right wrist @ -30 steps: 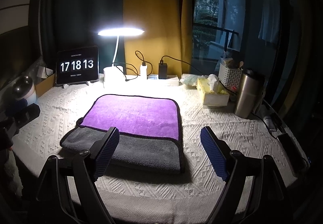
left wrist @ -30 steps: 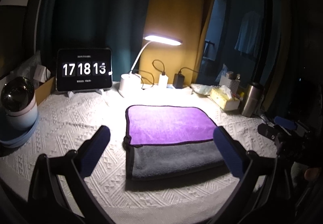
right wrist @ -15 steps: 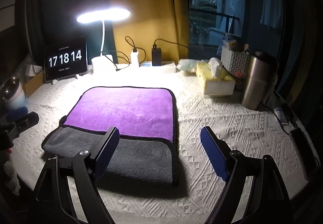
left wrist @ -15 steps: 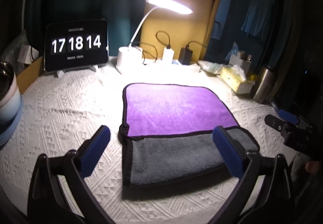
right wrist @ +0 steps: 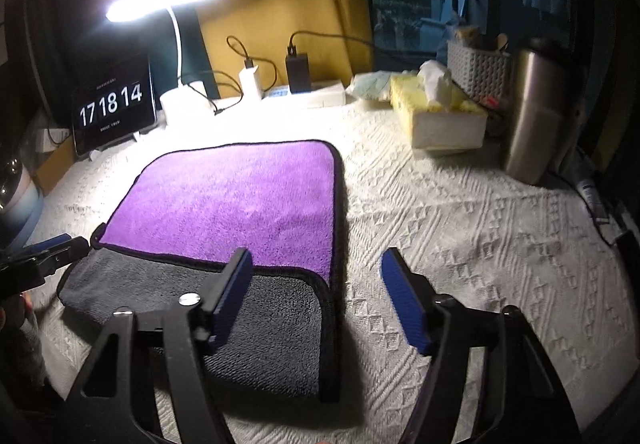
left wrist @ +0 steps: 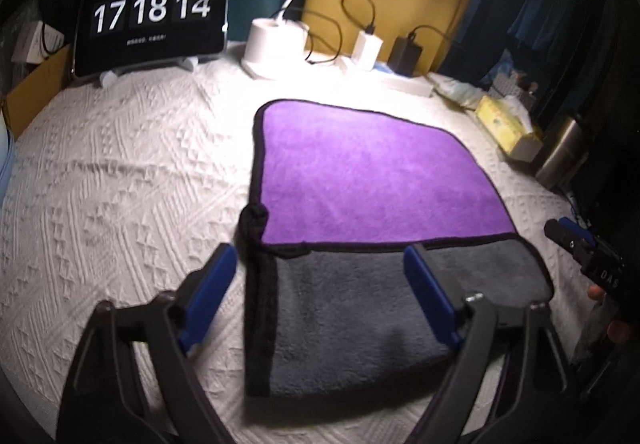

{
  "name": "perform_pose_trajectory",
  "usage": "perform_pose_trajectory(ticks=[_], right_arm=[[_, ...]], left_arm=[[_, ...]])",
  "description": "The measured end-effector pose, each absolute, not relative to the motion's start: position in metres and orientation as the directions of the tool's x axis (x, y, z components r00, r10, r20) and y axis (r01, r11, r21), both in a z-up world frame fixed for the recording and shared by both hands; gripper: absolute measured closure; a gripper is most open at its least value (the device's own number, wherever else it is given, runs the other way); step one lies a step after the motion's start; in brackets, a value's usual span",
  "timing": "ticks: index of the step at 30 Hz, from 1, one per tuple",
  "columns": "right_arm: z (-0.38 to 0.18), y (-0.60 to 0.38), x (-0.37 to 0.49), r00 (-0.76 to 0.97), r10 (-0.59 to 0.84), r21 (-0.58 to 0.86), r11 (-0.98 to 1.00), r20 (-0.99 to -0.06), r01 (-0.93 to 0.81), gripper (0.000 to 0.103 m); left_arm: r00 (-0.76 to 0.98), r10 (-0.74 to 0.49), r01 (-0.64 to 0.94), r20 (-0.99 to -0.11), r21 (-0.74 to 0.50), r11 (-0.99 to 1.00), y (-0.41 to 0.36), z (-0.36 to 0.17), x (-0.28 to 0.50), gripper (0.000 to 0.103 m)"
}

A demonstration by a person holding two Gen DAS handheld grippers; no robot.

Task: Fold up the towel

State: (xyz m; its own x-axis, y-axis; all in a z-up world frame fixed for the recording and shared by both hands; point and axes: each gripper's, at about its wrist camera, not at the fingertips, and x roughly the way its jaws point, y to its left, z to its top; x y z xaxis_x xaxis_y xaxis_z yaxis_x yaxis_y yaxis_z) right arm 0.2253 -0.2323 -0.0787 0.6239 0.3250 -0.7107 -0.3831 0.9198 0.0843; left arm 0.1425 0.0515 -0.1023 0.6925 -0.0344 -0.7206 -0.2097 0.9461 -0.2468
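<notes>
A towel, purple [left wrist: 368,172] on top with a grey layer [left wrist: 352,308] showing along its near side, lies partly folded on the white textured tablecloth. My left gripper [left wrist: 320,300] is open, just above the towel's near left corner, its jaws either side of the left edge. My right gripper [right wrist: 316,304] is open over the towel's near right corner [right wrist: 324,324], its left finger above the grey layer. Each gripper shows at the edge of the other's view: the right gripper [left wrist: 580,248], the left gripper [right wrist: 44,256].
At the back stand a tablet clock [left wrist: 154,12], a lit desk lamp [right wrist: 184,100], chargers [right wrist: 298,72] and a power strip. A tissue box [right wrist: 436,116], a grey basket [right wrist: 478,70] and a steel tumbler [right wrist: 532,112] stand at the right.
Both grippers have moved forward and down toward the towel's near corners. The jaws have stayed open. The towel has not moved.
</notes>
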Motion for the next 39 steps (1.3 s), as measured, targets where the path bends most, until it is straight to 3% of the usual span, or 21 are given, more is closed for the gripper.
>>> perform_pose_trajectory(ticks=[2,10,14,19,21,25,39], right_arm=[[-0.084,-0.230,0.230,0.605,0.333,0.092,0.915,-0.724,-0.394,0.046],[-0.099,-0.226,0.239,0.546,0.346,0.104,0.899,-0.763,-0.425,0.054],[-0.105,-0.225,0.241,0.531,0.333,0.097,0.901,-0.779,-0.423,0.059],[-0.112,-0.220,0.241,0.510,0.325,0.085,0.895,-0.797,-0.438,0.078],[-0.113,-0.219,0.241,0.510,0.318,0.074,0.894,-0.799,-0.441,0.081],[-0.112,-0.220,0.239,0.527,0.304,0.050,0.896,-0.794,-0.441,0.094],[-0.120,-0.221,0.239,0.515,0.284,0.024,0.890,-0.809,-0.454,0.095]], left_arm=[[0.675,-0.030,-0.223,-0.738,-0.242,0.944,0.054,-0.109,0.146,0.030],[0.632,-0.010,-0.249,-0.775,-0.215,0.944,0.054,-0.122,0.153,0.045],[0.629,0.011,-0.253,-0.777,-0.191,0.948,0.055,-0.121,0.155,0.059],[0.635,0.033,-0.253,-0.772,-0.167,0.953,0.055,-0.122,0.153,0.070],[0.639,0.039,-0.251,-0.768,-0.160,0.955,0.055,-0.122,0.151,0.075],[0.651,0.047,-0.235,-0.758,-0.142,0.962,0.049,-0.120,0.146,0.092],[0.639,0.014,-0.215,-0.769,-0.161,0.963,0.047,-0.124,0.145,0.090]])
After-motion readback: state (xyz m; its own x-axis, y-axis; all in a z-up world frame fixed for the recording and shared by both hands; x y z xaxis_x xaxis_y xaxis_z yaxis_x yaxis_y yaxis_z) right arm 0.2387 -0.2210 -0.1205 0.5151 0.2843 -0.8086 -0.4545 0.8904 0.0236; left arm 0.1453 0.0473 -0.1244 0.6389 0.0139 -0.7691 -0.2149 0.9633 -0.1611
